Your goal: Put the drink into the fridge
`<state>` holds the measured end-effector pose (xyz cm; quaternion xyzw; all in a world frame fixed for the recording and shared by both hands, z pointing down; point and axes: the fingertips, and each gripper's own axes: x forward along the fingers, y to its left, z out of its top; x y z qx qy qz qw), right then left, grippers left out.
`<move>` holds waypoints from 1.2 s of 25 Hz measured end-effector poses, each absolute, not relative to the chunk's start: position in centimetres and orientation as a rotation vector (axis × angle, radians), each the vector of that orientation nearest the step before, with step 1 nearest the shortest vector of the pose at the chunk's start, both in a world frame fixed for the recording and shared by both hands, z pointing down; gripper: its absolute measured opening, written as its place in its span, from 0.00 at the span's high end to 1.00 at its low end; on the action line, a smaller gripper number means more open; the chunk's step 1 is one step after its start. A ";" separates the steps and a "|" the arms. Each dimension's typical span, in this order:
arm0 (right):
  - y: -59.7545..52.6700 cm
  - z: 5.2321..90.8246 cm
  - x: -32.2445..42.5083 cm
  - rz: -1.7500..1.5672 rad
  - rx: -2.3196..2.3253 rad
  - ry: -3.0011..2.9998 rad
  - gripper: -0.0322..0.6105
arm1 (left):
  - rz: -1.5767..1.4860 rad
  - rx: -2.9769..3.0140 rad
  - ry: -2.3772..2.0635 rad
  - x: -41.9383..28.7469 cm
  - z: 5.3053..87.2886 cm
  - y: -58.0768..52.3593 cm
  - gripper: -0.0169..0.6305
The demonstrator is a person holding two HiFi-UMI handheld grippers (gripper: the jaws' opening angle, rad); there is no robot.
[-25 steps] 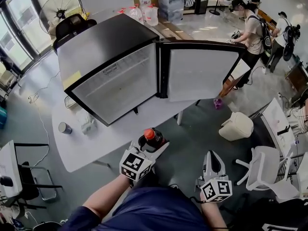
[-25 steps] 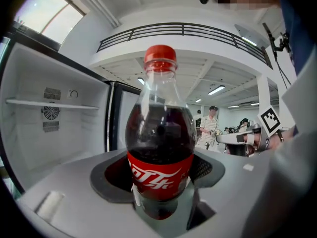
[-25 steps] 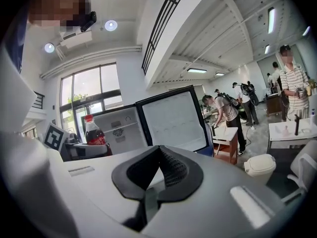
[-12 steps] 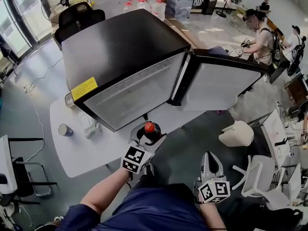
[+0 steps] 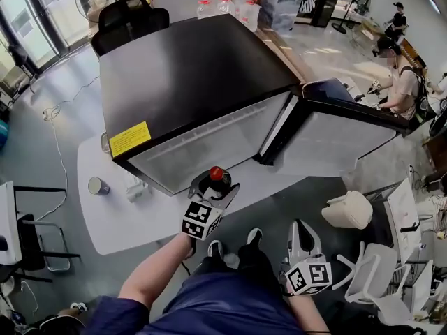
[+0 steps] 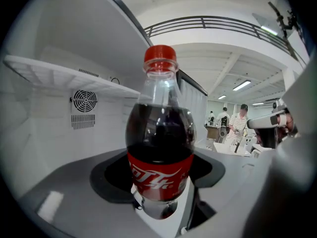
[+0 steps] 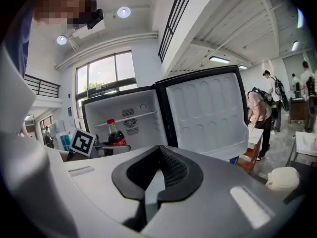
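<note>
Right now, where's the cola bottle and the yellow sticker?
Red-capped plastic cola bottle [image 6: 158, 175], left gripper view, red label.
Yellow rectangular fridge sticker [image 5: 130, 139], head view, its centre.

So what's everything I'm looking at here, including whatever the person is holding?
Fridge: one, black, door open, on the table.
Table: one, white, under the fridge.
Cola bottle: one, red cap, in front of the open fridge.
Can: one, grey, on the table left of the fridge.
Office chair: one, black, behind the fridge.
Bin: one, white, floor at right.
Bystanders: at least two, background right.
Left gripper: shut on the cola bottle.
Right gripper: shut, empty, held low.
</note>
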<state>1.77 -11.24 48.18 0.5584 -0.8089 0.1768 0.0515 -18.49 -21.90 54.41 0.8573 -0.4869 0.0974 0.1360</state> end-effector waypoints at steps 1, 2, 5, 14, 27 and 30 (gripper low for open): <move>-11.9 48.4 1.7 0.541 1.678 -2.475 0.94 | 0.288 2.467 -1.431 -18.8 54.8 -22.5 0.49; -12.8 48.5 1.6 0.544 1.657 -2.489 0.94 | 0.294 2.451 -1.452 -19.1 55.2 -23.1 0.49; -15.3 48.4 1.7 0.545 1.583 -2.538 0.94 | 0.300 2.397 -1.514 -19.7 55.8 -24.9 0.49; -20.9 48.9 4.8 0.564 1.411 -2.623 0.94 | 0.360 2.253 -1.728 -20.4 57.7 -30.0 0.49; -21.6 50.4 7.1 0.629 1.477 -2.531 0.94 | 0.360 2.251 -1.722 -19.9 59.6 -35.2 0.49; -21.3 50.7 6.9 0.642 1.500 -2.508 0.94 | 0.366 2.269 -1.702 -19.8 59.7 -36.1 0.49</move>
